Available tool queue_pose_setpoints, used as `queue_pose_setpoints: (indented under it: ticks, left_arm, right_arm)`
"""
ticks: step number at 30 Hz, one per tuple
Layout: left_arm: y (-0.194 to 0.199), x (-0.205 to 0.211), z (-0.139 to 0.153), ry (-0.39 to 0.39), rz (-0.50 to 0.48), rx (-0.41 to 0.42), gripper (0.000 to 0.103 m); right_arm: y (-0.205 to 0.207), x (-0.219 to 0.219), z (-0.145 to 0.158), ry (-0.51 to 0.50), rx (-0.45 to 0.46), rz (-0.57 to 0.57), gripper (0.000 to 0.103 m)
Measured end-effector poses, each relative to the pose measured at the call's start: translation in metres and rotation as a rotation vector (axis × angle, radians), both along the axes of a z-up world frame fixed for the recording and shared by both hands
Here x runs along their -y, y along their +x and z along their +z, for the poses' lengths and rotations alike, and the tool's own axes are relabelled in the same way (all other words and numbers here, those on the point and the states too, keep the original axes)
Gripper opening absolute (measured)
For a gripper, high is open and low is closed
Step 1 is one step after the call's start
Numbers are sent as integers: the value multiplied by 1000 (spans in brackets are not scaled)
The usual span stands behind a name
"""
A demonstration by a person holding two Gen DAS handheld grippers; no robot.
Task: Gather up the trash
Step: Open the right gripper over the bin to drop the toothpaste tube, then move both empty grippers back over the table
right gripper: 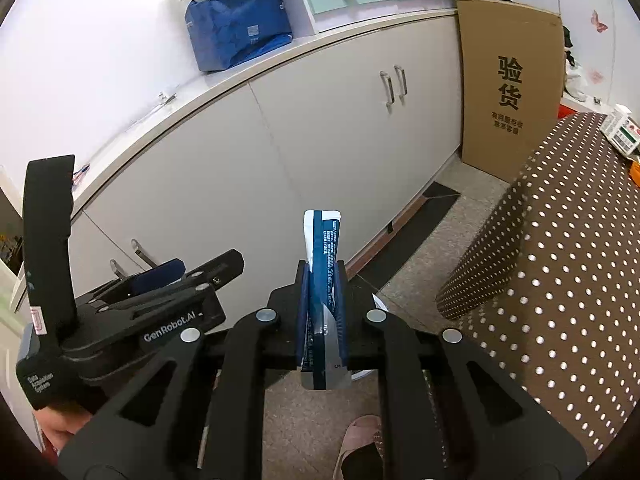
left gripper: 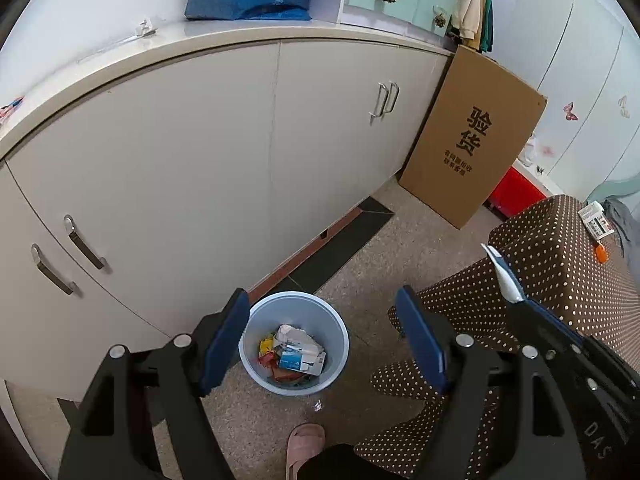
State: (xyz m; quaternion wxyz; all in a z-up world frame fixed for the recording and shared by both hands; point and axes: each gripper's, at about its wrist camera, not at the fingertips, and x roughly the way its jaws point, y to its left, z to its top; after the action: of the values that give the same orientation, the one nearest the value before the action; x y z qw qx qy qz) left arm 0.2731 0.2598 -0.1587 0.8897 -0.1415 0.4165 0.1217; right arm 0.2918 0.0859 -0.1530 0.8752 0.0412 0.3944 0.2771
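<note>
A light blue trash bin (left gripper: 256, 364) stands on the floor by the cabinets, holding several wrappers and small boxes (left gripper: 298, 354). My left gripper (left gripper: 324, 320) is open and empty above the bin. My right gripper (right gripper: 322, 280) is shut on a blue and white wrapper (right gripper: 322, 248), held upright above the floor. That wrapper (left gripper: 503, 276) and the right gripper also show at the right of the left wrist view. The left gripper (right gripper: 168, 276) shows at the left of the right wrist view.
White cabinets (left gripper: 192, 152) run along the left. A cardboard box (left gripper: 476, 136) leans at their far end. A table with a brown dotted cloth (left gripper: 560, 272) carries a small box (left gripper: 596, 220) and an orange item (left gripper: 601, 253). A pink slipper (left gripper: 304, 448) and a white scrap (left gripper: 318, 405) lie on the floor.
</note>
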Motion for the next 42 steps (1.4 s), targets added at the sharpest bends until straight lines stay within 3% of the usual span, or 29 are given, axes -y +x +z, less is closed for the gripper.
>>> queue_pose_setpoints:
  ticks: [7, 9, 10, 11, 18, 27, 36, 42]
  left_arm:
    - [-6, -17, 9, 4, 58, 31, 74]
    - [-9, -23, 12, 18, 89, 39, 74]
    - [-10, -27, 13, 33, 111, 33, 74]
    - [-10, -30, 13, 36, 119, 32, 74]
    - [-10, -32, 16, 13, 131, 35, 74]
    - [2, 17, 36, 25, 37, 74, 74]
    - [30, 98, 57, 46, -128, 107, 74]
    - [63, 184, 62, 48, -304, 111, 74]
  right_arm:
    - [6, -21, 1, 28, 19, 22, 15]
    - [13, -26, 0, 62, 16, 23, 41]
    - [16, -27, -1, 61, 18, 7, 62]
    - [18, -28, -1, 59, 27, -3, 64]
    - [16, -17, 2, 33, 44, -14, 64]
    - [19, 35, 23, 33, 60, -119, 65]
    - [23, 121, 48, 38, 88, -245, 64]
    - [32, 195, 54, -5, 97, -377, 64]
